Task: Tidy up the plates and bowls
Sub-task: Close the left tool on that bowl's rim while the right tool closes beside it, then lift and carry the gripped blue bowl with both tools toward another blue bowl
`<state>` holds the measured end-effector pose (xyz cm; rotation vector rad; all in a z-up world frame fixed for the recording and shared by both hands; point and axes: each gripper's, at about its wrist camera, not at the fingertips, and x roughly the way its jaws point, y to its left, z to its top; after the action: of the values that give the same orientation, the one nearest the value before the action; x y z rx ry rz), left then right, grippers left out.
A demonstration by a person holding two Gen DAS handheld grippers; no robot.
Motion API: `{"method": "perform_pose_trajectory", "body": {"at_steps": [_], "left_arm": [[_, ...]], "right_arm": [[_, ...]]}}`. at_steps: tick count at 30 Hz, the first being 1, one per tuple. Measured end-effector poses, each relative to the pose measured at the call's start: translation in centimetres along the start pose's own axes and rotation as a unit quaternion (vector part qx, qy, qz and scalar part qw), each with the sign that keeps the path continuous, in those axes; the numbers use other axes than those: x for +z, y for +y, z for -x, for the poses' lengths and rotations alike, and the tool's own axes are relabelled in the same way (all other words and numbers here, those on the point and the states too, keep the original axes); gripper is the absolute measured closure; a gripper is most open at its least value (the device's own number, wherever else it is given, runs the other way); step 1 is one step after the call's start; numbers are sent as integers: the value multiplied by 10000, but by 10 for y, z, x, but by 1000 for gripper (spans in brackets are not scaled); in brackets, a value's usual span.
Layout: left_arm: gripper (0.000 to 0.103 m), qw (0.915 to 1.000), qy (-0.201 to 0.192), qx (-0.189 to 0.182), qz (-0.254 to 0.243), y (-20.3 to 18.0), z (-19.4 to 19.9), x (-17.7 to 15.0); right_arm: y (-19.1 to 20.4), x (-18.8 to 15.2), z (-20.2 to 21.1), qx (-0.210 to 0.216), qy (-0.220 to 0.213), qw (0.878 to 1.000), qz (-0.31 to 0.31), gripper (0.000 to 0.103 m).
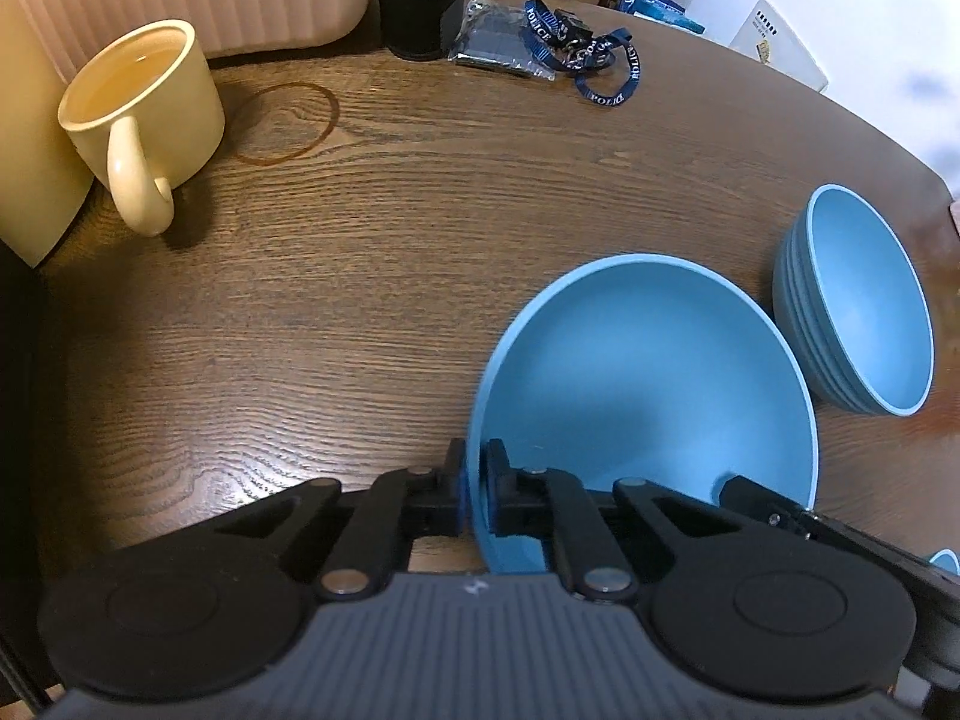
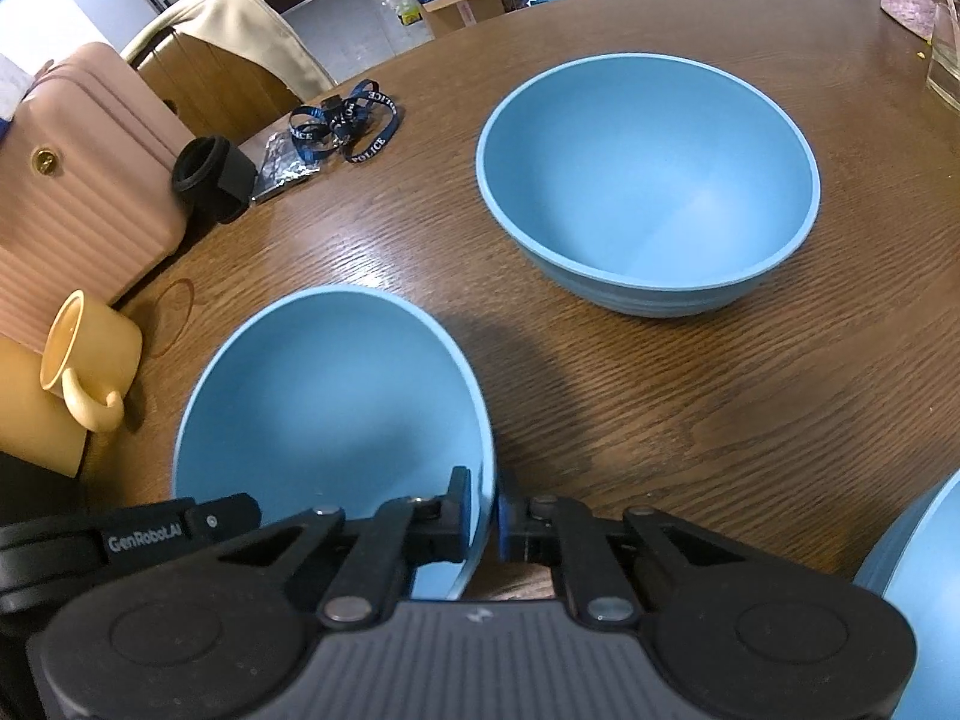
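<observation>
Left wrist view is showing my left tongs [image 1: 475,498] pinching the near rim of a blue bowl [image 1: 648,384]. One pad is sitting outside the rim and one inside, squeezed tight on it. My right tongs [image 2: 482,516] are pinching the same bowl [image 2: 330,402] on its other side, again with one pad in and one pad out. So both of my tongs are holding this one bowl together, and it is sitting at the near edge of the brown tabletop [image 1: 390,276].

I am counting three blue bowls. The first is the one I am holding. The second bowl [image 2: 648,180] is standing farther back on the tabletop, well apart from mine, and it has ridges on its outside. Only the edge of a third bowl [image 2: 918,588] is peeking in at the bottom right corner of the right wrist view.

I am seeing one yellow mug [image 1: 141,114] with a drink in it, and one ring stain [image 1: 285,123] just beside it. There is one pink ribbed case [image 2: 78,192], one black sleeve [image 1: 420,0], one shiny packet [image 1: 498,42] and a tangle of blue straps [image 1: 582,54] with white letters. I cannot tell how many straps are in it.
</observation>
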<state>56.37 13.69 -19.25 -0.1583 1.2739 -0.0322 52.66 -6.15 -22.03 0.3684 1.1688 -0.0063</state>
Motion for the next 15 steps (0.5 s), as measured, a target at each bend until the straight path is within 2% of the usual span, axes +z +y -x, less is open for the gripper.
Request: {"method": "perform_pose_trajectory", "body": {"at_steps": [15], "left_arm": [[97,9998,-123,-105,-71,-2,12,-6]], "right_arm": [[-5,-8,10,57,-107,9999,-27,95]]}}
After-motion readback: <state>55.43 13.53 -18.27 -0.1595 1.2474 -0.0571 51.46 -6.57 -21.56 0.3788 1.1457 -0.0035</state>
